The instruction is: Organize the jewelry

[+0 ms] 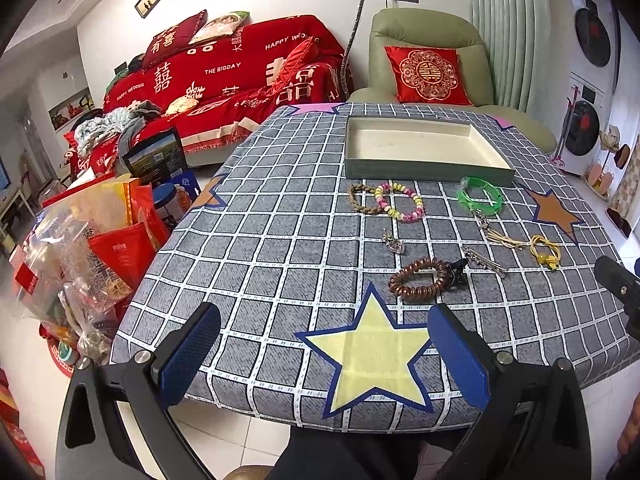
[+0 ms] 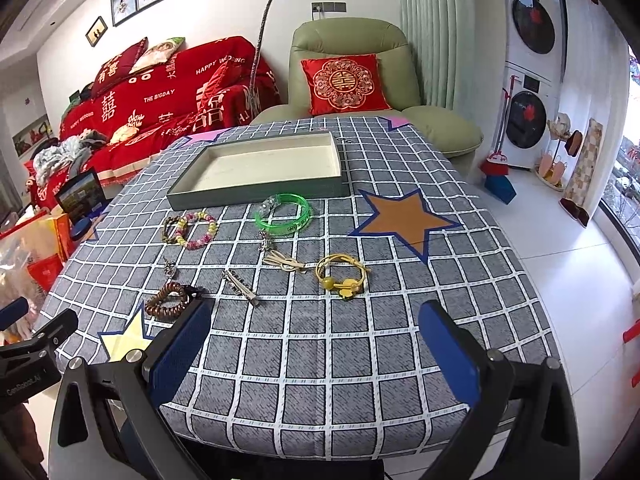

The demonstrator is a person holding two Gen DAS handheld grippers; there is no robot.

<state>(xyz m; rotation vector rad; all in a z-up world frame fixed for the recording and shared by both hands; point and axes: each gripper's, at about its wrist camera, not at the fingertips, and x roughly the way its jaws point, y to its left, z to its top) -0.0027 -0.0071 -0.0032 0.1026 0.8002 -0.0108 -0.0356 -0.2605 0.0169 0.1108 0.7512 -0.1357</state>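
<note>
Blue pads, left wrist view: my left tool (image 1: 324, 354) hangs released over the near edge of the desk (image 1: 280, 240) with its grey checked cloth, pads wide apart above the yellow star, grasping nothing.
Nearest piece: the brown wooden bead bracelet (image 1: 420, 279) lies just beyond my right pad, touching a small black hair clip (image 1: 459, 272).
Destination: the shallow grey-green tray with a cream lining (image 1: 424, 148) sits empty at the far side.
Judgement: I would take the brown bracelet first, closing across one side of the ring so the clip stays behind.
Right wrist view: my right tool (image 2: 316, 354) is likewise released and empty.
Within reach: the yellow cord bracelet with a yellow bead (image 2: 342, 274) and the long silver hairpin (image 2: 240, 286) lie apart from each other.
Further off: the translucent green plastic bangle (image 2: 284, 216) rests just beside the tray.
Caution: the flat hairpin likely needs a low, level pinch.
</note>
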